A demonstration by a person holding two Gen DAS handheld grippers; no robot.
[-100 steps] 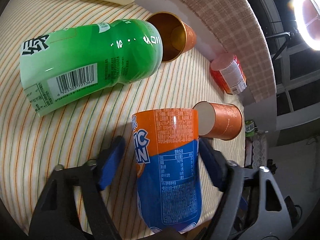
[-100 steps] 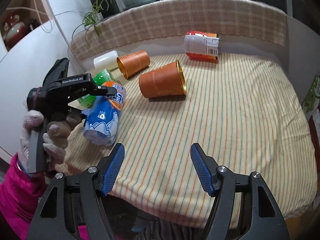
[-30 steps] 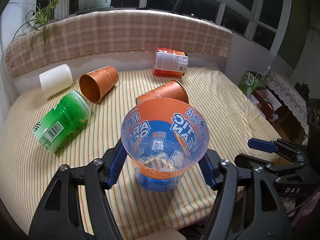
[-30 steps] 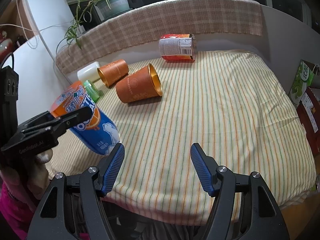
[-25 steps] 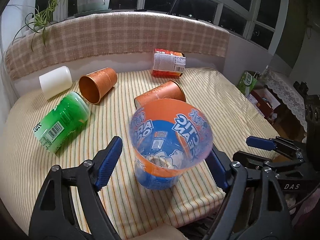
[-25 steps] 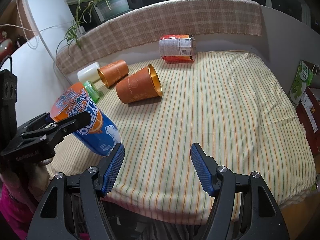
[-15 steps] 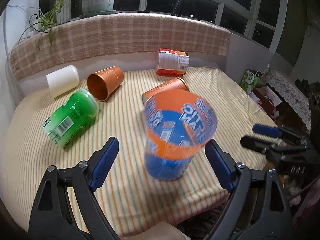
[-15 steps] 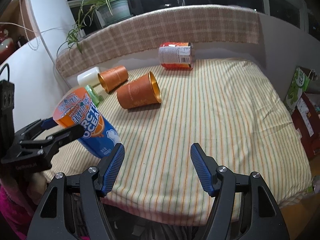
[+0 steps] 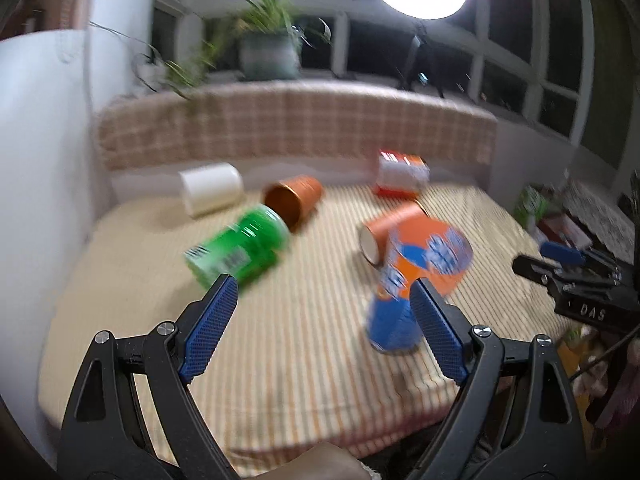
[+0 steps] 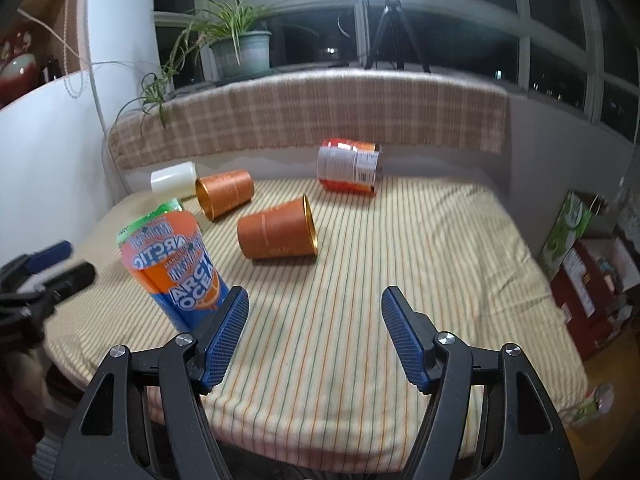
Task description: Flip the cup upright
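The orange and blue cup [image 10: 176, 268] stands upright near the front left of the striped table, mouth up; it also shows, blurred, in the left wrist view [image 9: 416, 284]. My left gripper [image 9: 320, 328] is open and empty, drawn back to the left of the cup; in the right wrist view its fingers [image 10: 52, 264] sit at the far left. My right gripper [image 10: 312, 336] is open and empty above the table's front edge, to the right of the cup.
Lying on their sides on the striped table [image 10: 400, 264]: two copper-orange cups [image 10: 276, 228] [image 10: 224, 194], a green cup [image 9: 240, 250], a white cup [image 10: 173, 178] and a red and white cup [image 10: 348, 166]. A checked ledge with a plant runs behind. Boxes [image 10: 568, 224] stand at right.
My left gripper opened and let go of the orange and blue cup, leaving it standing upright, then pulled back and left. The right gripper has stayed open and tilted up slightly.
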